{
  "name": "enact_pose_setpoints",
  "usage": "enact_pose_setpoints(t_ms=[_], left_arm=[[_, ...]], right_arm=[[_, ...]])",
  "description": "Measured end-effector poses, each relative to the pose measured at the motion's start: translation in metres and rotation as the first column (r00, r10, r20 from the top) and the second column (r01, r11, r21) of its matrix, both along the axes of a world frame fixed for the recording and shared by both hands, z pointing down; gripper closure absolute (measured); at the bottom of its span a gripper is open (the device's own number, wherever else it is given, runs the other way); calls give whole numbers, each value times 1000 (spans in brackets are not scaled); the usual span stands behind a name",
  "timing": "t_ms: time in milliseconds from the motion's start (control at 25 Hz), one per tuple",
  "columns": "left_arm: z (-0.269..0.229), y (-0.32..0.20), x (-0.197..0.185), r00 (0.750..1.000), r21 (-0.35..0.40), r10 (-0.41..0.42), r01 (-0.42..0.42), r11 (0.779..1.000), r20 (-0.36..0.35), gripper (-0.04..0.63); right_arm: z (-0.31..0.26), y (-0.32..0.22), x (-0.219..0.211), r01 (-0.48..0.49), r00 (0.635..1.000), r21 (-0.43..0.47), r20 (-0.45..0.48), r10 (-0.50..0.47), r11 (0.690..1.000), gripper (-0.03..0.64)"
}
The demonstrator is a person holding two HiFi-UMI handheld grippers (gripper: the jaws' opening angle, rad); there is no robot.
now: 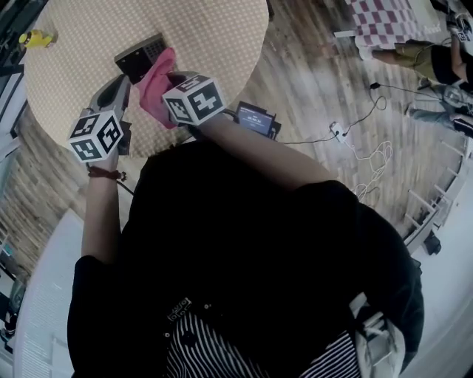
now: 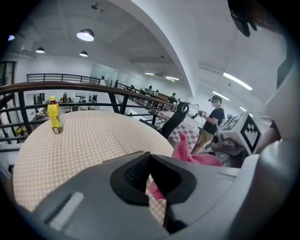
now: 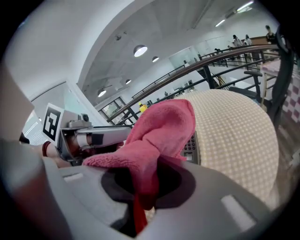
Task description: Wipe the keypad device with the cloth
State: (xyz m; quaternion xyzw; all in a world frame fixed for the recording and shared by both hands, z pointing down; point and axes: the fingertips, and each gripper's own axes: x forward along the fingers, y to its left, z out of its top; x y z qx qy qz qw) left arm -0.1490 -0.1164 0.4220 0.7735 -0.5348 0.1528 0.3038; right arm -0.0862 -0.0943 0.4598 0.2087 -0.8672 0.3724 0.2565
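Note:
The dark keypad device point(image 1: 140, 55) lies on the round table point(image 1: 214, 37), near its front edge. A pink cloth point(image 1: 157, 85) hangs bunched over the device's near end, and my right gripper point(image 1: 167, 90) is shut on it. In the right gripper view the cloth point(image 3: 157, 136) rises out of the jaws and hides most of the keypad point(image 3: 190, 146). My left gripper point(image 1: 122, 81) sits just left of the cloth beside the device; in its own view point(image 2: 152, 187) the jaws stand together with nothing between them, and the pink cloth point(image 2: 194, 157) shows to the right.
A yellow bottle point(image 1: 37, 37) point(image 2: 54, 115) stands at the table's far left. A black box point(image 1: 255, 118) and cables point(image 1: 355, 140) lie on the wooden floor to the right. People and a checked-cloth seat point(image 1: 384, 22) are further off. A railing point(image 2: 70, 86) runs behind the table.

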Motion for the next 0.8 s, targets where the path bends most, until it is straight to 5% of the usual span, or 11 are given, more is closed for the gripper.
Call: enact_pose_setpoints(t_ms=[240, 600, 800], left_arm=[[-50, 38, 27, 995, 92, -41, 49, 995, -88, 594], [-103, 66, 55, 992, 213, -83, 102, 972, -94, 594], [-89, 72, 64, 990, 226, -107, 125, 966, -91, 594]], right_arm=[[-40, 25, 15, 34, 998, 64, 54, -37, 997, 552], [-87, 43, 36, 65, 990, 144, 113, -81, 987, 552], [-82, 45, 42, 61, 990, 169, 119, -82, 984, 552]])
